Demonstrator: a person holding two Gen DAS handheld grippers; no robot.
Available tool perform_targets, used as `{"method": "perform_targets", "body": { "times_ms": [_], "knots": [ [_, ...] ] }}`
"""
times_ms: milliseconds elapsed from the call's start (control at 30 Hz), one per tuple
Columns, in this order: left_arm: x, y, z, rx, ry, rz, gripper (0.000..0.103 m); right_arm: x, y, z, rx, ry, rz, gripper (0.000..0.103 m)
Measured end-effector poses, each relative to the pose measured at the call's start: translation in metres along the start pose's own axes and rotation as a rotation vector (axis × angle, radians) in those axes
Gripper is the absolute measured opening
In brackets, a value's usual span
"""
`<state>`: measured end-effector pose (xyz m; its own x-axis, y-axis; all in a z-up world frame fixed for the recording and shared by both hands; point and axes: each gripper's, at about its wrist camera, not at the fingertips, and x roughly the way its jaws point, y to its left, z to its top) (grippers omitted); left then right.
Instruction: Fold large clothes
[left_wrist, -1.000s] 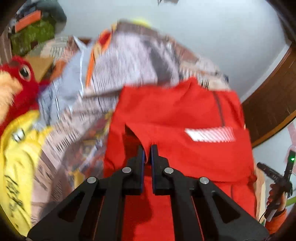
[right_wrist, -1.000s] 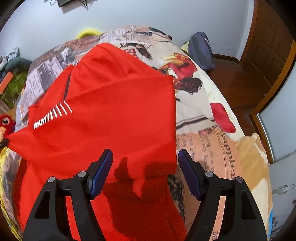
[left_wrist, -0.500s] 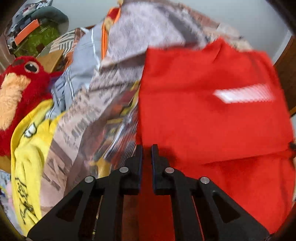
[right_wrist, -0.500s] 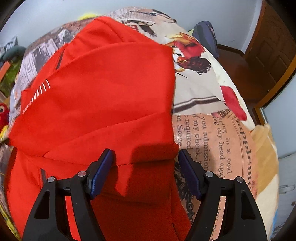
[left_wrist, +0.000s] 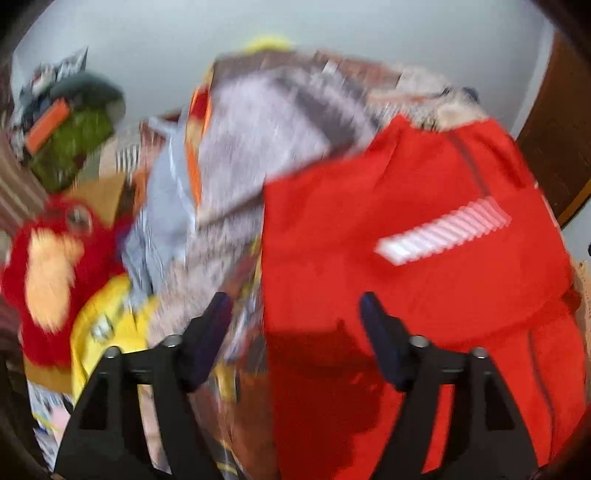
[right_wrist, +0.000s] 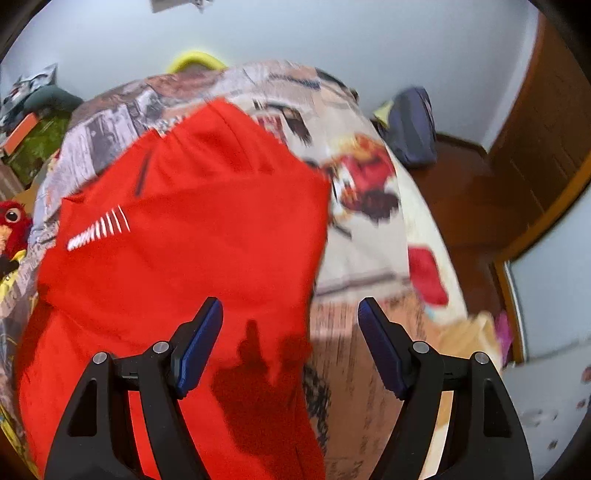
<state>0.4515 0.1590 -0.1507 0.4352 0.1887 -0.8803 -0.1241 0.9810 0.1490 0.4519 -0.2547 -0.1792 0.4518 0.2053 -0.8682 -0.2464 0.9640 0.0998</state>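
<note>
A large red garment (left_wrist: 406, 258) with a white striped mark lies folded over on the newspaper-print bedspread (left_wrist: 266, 133). In the left wrist view my left gripper (left_wrist: 295, 314) hovers over the garment's left edge, its jaws opening, with nothing pinched between the blue pads. The right wrist view has the same red garment (right_wrist: 192, 251) spread over the bedspread (right_wrist: 369, 258). There my right gripper (right_wrist: 290, 317) stands open above the garment's right edge, apart from the cloth. Both views are blurred.
A red plush toy (left_wrist: 48, 266) and a yellow cloth (left_wrist: 107, 332) lie at the bed's left side. A dark blue bag (right_wrist: 410, 125) sits on the wooden floor beyond the bed. A brown door (right_wrist: 546, 147) stands on the right.
My left gripper was shut on the red cloth's edge and now stands wide open, free of it. The right gripper has stayed open and lifted a little off the garment.
</note>
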Motion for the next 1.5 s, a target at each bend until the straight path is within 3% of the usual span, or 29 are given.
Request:
{"method": "perform_targets", "body": {
  "times_ms": [67, 267, 467, 667, 833, 933, 967, 1000, 1033, 1067, 1100, 1133, 1267, 1333, 1500],
  "knots": [
    [-0.007, -0.011, 0.021, 0.012, -0.037, -0.009, 0.088, -0.004, 0.002, 0.017, -0.016, -0.037, 0.002, 0.073],
    [0.007, -0.033, 0.08, -0.025, -0.089, -0.121, 0.088, -0.001, 0.011, 0.066, -0.013, -0.129, 0.039, 0.08],
    [0.056, -0.055, 0.131, -0.004, -0.076, -0.153, 0.088, 0.042, 0.021, 0.118, 0.047, -0.082, 0.136, 0.08],
    [0.114, -0.075, 0.155, -0.004, -0.037, -0.216, 0.088, 0.095, 0.023, 0.146, 0.093, -0.038, 0.209, 0.08],
    [0.152, -0.087, 0.168, -0.029, -0.055, -0.278, 0.088, 0.143, 0.018, 0.165, 0.138, -0.004, 0.26, 0.08],
    [0.178, -0.092, 0.176, -0.032, -0.058, -0.264, 0.088, 0.16, 0.02, 0.172, 0.154, -0.002, 0.318, 0.08],
    [0.188, -0.094, 0.178, -0.034, -0.047, -0.257, 0.088, 0.163, 0.025, 0.172, 0.139, -0.006, 0.345, 0.079],
    [0.198, -0.096, 0.179, -0.044, -0.025, -0.267, 0.087, 0.165, 0.027, 0.172, 0.126, -0.007, 0.358, 0.071],
    [0.205, -0.096, 0.179, -0.056, -0.004, -0.285, 0.082, 0.168, 0.032, 0.17, 0.1, -0.003, 0.381, 0.065],
    [0.214, -0.098, 0.177, -0.07, 0.022, -0.318, 0.072, 0.172, 0.039, 0.167, 0.07, 0.01, 0.395, 0.05],
    [0.221, -0.1, 0.176, -0.078, 0.053, -0.349, 0.069, 0.176, 0.045, 0.163, 0.043, 0.024, 0.395, 0.038],
    [0.227, -0.104, 0.174, -0.076, 0.082, -0.366, 0.059, 0.179, 0.049, 0.159, 0.029, 0.031, 0.379, 0.036],
    [0.211, -0.115, 0.161, -0.027, 0.037, -0.301, 0.022, 0.168, 0.063, 0.145, -0.041, -0.019, 0.323, 0.013],
    [0.194, -0.117, 0.157, 0.0, 0.012, -0.293, 0.013, 0.151, 0.067, 0.14, -0.071, -0.061, 0.295, 0.011],
    [0.122, -0.116, 0.143, 0.064, -0.062, -0.267, 0.01, 0.092, 0.084, 0.123, -0.184, -0.174, 0.247, 0.01]
  ]
}}
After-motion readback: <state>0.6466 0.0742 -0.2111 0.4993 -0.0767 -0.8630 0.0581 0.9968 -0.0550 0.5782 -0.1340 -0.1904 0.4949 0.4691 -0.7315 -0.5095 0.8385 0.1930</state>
